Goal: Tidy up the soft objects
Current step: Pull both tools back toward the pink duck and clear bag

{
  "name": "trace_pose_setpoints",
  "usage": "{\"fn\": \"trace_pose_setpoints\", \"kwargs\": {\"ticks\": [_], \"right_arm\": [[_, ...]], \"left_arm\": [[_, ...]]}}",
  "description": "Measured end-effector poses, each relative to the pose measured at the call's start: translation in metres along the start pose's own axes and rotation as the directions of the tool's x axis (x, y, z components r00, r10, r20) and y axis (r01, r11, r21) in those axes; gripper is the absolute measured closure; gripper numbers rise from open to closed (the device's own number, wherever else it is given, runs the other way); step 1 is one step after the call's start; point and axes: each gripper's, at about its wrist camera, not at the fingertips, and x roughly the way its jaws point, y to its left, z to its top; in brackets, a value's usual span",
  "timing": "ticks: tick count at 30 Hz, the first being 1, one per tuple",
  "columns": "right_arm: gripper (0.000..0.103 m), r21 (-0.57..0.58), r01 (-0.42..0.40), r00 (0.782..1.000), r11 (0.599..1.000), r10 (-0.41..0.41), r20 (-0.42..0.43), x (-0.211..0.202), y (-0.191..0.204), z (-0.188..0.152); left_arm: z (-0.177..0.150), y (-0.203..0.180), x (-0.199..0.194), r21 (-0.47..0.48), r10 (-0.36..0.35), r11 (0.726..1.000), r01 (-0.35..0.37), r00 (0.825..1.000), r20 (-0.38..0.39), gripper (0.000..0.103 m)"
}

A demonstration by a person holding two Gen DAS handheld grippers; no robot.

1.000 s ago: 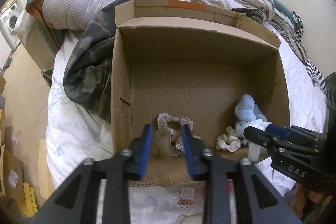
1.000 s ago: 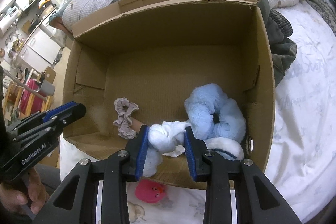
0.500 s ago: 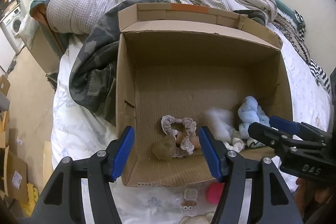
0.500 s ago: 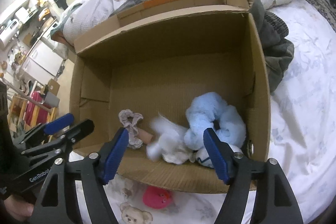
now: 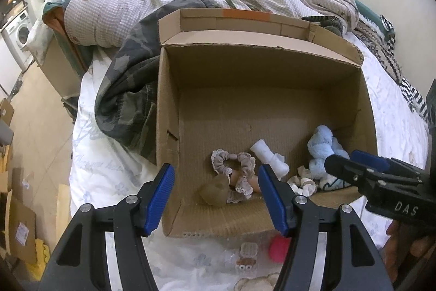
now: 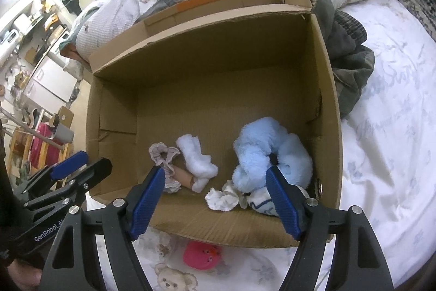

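An open cardboard box [image 5: 169, 111] sits on the bed. On its floor lie a beige lace scrunchie [image 5: 231, 162], a tan soft lump [image 5: 215, 192], a white rolled cloth [image 5: 268, 154], a small white scrunchie [image 5: 302, 182] and a fluffy blue scrunchie [image 5: 324, 146]. My left gripper [image 5: 215, 176] hangs open over the box's near left part, with nothing between its pads. My right gripper [image 6: 215, 173] is open above the white cloth [image 6: 196, 157] and the blue scrunchie [image 6: 267, 152], touching neither. A pink soft toy [image 6: 201, 254] lies on the sheet outside the box's near wall.
A rumpled checked duvet [image 5: 114, 7] is piled behind the box, and a camouflage garment [image 5: 122, 100] presses against its left wall. White printed sheet [image 6: 387, 154] stretches to the right. The floor with flat cardboard [image 5: 19, 225] drops off at the left.
Both grippers have opened wide. The tan lump left the left pads and the white cloth left the right pads; both now lie on the box floor.
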Motion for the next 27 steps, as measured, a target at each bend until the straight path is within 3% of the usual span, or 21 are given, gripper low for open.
{"fn": "trace_pose_setpoints", "kwargs": {"ticks": [19,24,27], "right_arm": [[0.022,0.031,-0.003,1.0,1.0,0.002,0.016,-0.028,-0.003,-0.029],[0.022,0.108,-0.063,0.998,0.992,0.066,-0.025,-0.026,-0.014,-0.042],[0.022,0.107,-0.05,0.998,0.993,0.053,-0.027,-0.028,-0.014,-0.048]], "left_arm": [[-0.033,0.013,-0.033,-0.047,0.008,0.999,-0.007,1.0,0.017,0.042],[-0.044,0.015,-0.034,-0.054,0.008,0.999,-0.008,1.0,0.0,0.042],[-0.05,0.017,-0.034,-0.059,0.01,0.998,-0.011,1.0,-0.016,0.042]]}}
